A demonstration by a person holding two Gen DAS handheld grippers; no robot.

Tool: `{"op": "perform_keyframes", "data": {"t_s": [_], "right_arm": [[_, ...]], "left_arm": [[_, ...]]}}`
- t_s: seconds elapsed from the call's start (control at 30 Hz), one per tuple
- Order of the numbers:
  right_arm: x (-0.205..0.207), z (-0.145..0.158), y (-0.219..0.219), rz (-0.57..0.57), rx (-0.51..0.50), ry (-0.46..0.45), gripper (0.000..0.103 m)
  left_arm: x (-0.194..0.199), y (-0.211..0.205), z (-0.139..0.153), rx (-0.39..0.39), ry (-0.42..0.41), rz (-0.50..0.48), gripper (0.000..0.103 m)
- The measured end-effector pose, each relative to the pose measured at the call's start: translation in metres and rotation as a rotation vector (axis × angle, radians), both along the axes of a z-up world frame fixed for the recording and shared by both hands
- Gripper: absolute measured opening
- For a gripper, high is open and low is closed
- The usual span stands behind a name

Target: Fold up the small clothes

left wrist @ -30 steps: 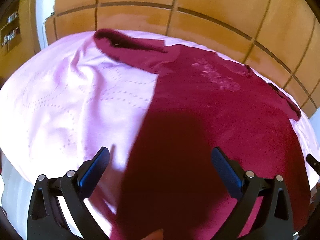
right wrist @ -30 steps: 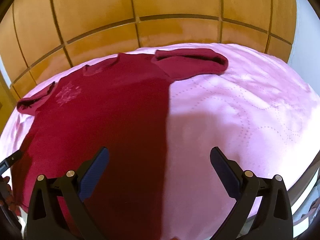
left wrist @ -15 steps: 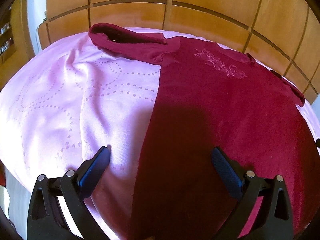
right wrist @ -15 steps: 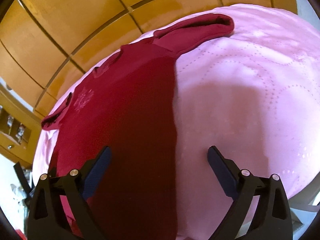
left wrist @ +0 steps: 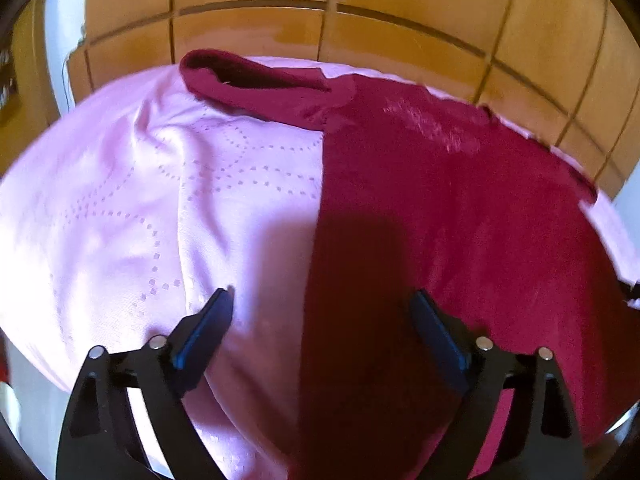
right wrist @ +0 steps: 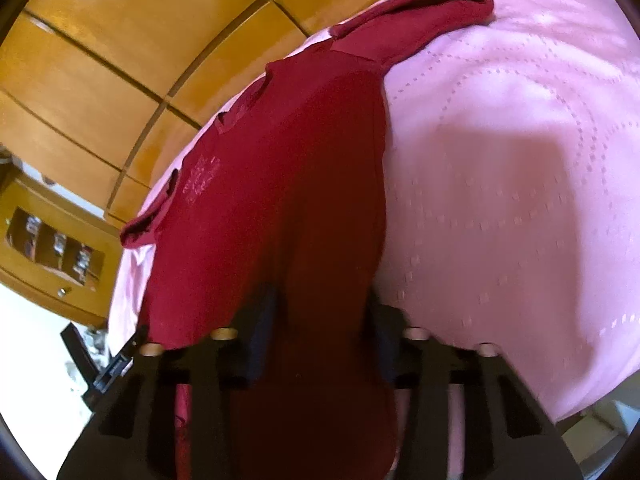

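Note:
A maroon short-sleeved shirt [left wrist: 460,208] lies flat on a pink bedspread [left wrist: 160,200], with its collar towards the wooden headboard. My left gripper [left wrist: 320,294] hovers over the shirt's near left edge. Its jaws are closing but still wide, and the fabric edge lies between them untouched. In the right wrist view, the shirt [right wrist: 280,180] is bunched into a ridge at its near right edge. My right gripper [right wrist: 320,296] is closing on that ridge and its pads press the cloth from both sides.
A panelled wooden headboard [left wrist: 360,28] runs along the far side of the bed. The pink bedspread [right wrist: 520,160] spreads out on either side of the shirt. A wooden cabinet [right wrist: 52,248] with small shelves stands beyond the bed's left edge.
The right gripper's jaws came together from wide open onto the shirt's edge, gathering the cloth, and its view rolled and dropped. The left gripper's jaws narrowed a little.

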State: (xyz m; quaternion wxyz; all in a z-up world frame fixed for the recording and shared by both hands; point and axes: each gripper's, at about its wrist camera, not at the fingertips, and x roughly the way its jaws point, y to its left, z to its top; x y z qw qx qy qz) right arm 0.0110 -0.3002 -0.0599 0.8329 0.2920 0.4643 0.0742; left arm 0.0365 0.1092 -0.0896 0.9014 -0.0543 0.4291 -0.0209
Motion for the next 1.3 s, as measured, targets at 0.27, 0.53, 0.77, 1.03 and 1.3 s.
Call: {"op": "perform_keyframes", "data": {"t_s": [0.27,0.53,0.77,1.03,1.3], "right_arm": [[-0.003,0.017,-0.007,-0.072,-0.166,0.003,0.012],[-0.010,0.033,0.003,-0.112,-0.398,-0.108,0.087],[0.017,0.039,0.036,-0.039,-0.614,-0.200,0.097],[0.084,0.022,0.063,-0.018,-0.752,-0.169,0.099],[0.098,-0.010,0.046,-0.020,-0.621,-0.105,0.100]], "left_arm": [[-0.008,-0.003,0.007,-0.016,0.013,-0.002,0.058],[-0.007,0.007,0.010,-0.080,-0.023,0.047,0.084],[0.017,0.026,0.016,-0.078,-0.048,0.115,0.095],[0.100,0.039,0.040,0.233,-0.056,0.148,0.097],[0.186,0.039,0.035,0.555,-0.053,0.084,0.097]]}}
